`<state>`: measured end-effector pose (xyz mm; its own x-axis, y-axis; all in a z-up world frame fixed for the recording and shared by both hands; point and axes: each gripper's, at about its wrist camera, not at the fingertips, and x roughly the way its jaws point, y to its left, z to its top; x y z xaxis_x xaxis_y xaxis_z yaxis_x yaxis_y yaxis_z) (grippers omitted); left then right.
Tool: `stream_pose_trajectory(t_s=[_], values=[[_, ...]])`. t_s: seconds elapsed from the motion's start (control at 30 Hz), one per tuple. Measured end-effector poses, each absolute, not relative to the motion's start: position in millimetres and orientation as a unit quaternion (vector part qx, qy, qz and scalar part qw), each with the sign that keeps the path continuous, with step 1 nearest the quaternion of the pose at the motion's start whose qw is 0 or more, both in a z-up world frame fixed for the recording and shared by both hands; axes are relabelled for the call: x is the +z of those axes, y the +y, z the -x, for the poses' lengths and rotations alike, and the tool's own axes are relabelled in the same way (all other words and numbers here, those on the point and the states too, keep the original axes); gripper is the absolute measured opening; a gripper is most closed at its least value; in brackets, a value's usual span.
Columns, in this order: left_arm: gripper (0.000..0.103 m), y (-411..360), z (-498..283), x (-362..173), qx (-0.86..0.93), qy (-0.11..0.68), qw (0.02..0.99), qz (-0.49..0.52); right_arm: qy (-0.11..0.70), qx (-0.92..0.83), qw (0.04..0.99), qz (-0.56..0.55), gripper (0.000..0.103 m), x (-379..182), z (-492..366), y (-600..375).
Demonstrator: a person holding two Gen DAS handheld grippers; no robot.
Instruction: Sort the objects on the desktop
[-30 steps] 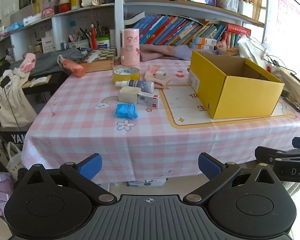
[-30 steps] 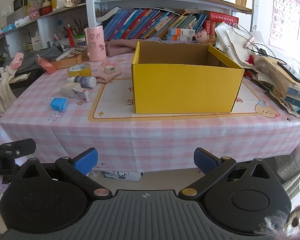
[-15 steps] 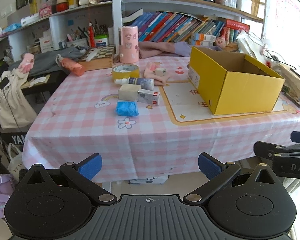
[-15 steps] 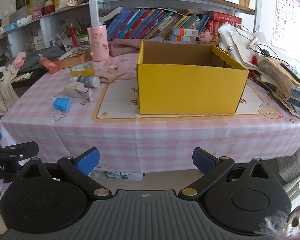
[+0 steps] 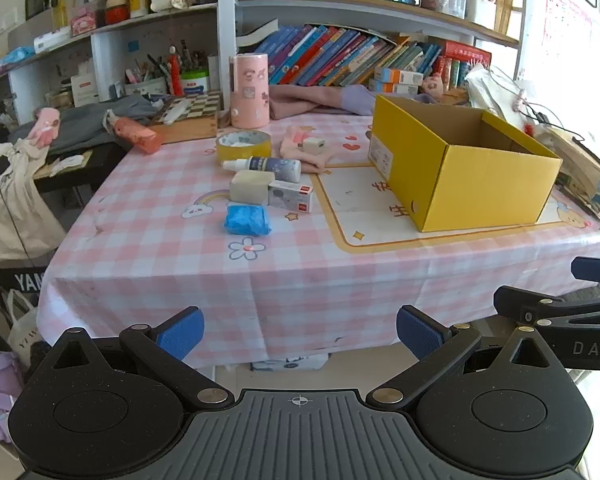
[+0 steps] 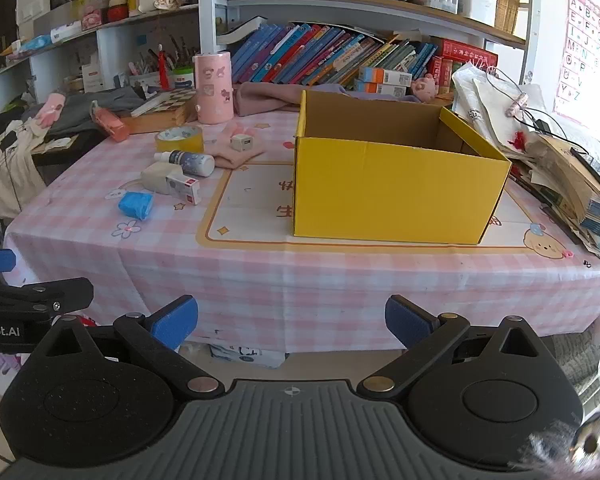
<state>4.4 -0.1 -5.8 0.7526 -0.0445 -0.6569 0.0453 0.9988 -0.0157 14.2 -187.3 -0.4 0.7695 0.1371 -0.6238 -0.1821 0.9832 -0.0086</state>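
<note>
Bright daylight from the right, overexposed glare at both views' right edges, soft shadow left of the yellow box, fisheye bending at edges, sharp focus

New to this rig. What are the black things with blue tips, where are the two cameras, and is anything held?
They are two hand-held grippers, one in each of a person's hands; no robot arm. Each carries a fisheye camera looking forward along its fingers. The left gripper and right gripper are both open and hold nothing, in front of the table. On it stand a yellow box, open on top, a blue packet, a small bottle and a tape roll.
</note>
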Motion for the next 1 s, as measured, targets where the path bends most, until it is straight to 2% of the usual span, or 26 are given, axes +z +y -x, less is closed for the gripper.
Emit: stream_pose_trajectory(t_s=[0.73, 1.0], values=[[0.103, 4.3, -11.5, -6.3, -0.039, 0.345, 0.938, 0.005, 0.33, 0.072, 0.941, 0.014, 0.095, -0.9, -15.7, -191.9], [0.103, 13.1, -13.5, -8.5, -0.033, 0.352, 0.935, 0.011, 0.344, 0.076, 0.936, 0.008, 0.088, -3.4, -19.9, -187.4]])
